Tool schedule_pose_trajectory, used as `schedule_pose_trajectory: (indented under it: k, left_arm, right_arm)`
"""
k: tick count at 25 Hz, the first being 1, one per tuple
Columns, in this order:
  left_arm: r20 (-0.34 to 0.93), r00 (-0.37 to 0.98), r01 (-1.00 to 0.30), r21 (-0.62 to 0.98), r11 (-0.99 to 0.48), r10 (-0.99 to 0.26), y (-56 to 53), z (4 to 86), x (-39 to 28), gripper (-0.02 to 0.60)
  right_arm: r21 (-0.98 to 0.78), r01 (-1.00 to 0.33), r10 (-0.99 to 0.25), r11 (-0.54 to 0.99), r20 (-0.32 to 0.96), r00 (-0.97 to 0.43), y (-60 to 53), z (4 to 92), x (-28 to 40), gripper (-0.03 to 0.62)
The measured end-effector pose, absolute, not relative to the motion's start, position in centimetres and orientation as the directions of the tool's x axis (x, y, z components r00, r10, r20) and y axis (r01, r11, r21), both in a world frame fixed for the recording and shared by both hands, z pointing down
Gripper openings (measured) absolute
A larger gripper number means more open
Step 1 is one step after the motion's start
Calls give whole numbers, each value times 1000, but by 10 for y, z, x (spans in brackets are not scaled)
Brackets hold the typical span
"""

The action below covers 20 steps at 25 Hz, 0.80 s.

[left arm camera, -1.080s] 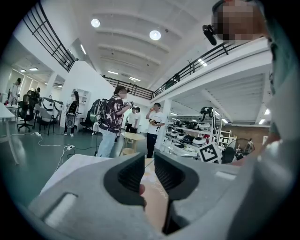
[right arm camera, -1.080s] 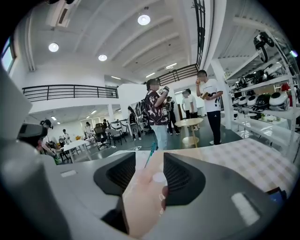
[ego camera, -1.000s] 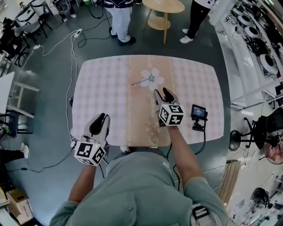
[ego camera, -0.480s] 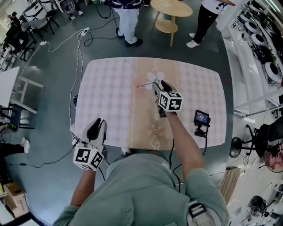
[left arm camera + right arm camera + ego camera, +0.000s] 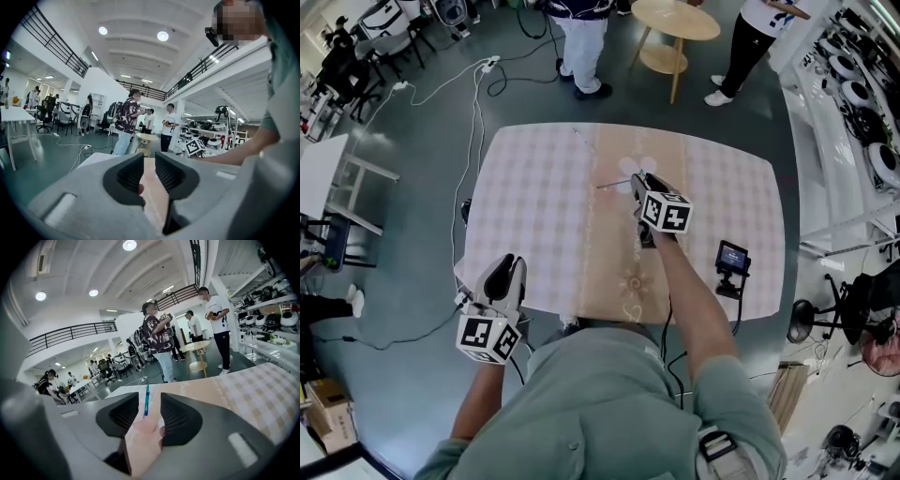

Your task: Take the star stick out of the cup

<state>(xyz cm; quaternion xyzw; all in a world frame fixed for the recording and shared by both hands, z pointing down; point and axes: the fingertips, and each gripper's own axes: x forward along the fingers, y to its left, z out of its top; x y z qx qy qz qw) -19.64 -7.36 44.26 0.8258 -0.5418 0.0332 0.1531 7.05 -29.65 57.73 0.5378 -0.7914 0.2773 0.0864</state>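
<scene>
On the checked table (image 5: 534, 206), a pale flower-shaped cup (image 5: 639, 166) stands at the far middle. The thin star stick (image 5: 614, 184) juts out of it to the left. My right gripper (image 5: 639, 180) is at the cup. In the right gripper view the teal stick (image 5: 146, 399) rises in the gap between the two jaws, above the pinkish cup (image 5: 143, 439). The right gripper (image 5: 150, 413) is closing, and its pads stand apart from the stick. My left gripper (image 5: 506, 272) hovers at the table's front left edge. Its jaws (image 5: 150, 171) are slightly apart with nothing between them.
A small black device with a screen (image 5: 732, 262) sits on the table's right side. Beyond the table stand a round wooden side table (image 5: 675, 19) and people (image 5: 581, 37). Cables (image 5: 473, 94) run over the floor at the left.
My right gripper has moved forward from mid-table to the cup, so the stick is now between its jaws. The left gripper has slid a little back towards the table's front edge.
</scene>
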Motion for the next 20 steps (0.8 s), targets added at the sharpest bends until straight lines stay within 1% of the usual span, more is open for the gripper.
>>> schedule_pose_trajectory:
  k: [1,3,4,15,20]
  left_arm:
    - [220,411,-905,218,-366,-885,-74,442,-197,82]
    - [217,413,-903,220,-368,-884,-76,441,-197,83]
    - [216,415,-902,221,-370,-884,-76,441,-197,83]
    - [212,440,-890,230,-393,-873,-82,442,-189,83]
    - [203,453,-884,231,-406,-868,-83,441,-187,81]
  right_arm:
    - [-345,-901,-804,265,436,-403,-297,578,71,112]
    - [-342,-904,-808,257,437,-395,-297,578,72,35]
    - [-344,-903,-809,256,435,-395,-297,577,73,11]
    - [-333,-893,-818,303,390,-423,-289,550,67,9]
    - [-332,-888,-836,317,344,-427,-278,524,67,9]
